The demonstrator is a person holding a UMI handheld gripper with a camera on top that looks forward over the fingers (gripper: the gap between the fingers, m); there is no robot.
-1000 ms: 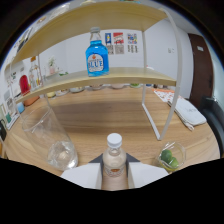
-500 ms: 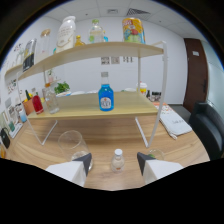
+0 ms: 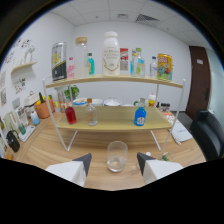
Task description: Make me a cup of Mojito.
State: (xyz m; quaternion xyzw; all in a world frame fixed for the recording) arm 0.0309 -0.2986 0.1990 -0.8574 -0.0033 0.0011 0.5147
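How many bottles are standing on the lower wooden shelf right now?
3 clearly: a red-liquid bottle at one end, a clear glass bottle beside it, and a blue-liquid bottle toward the other end. Others behind may be hidden.

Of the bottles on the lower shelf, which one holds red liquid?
The red bottle at the left end; the middle one is clear, the right one blue.

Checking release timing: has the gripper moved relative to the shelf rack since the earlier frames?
Yes. The gripper, fingers open, backed away from the rack and rose; the glass now stands between them.
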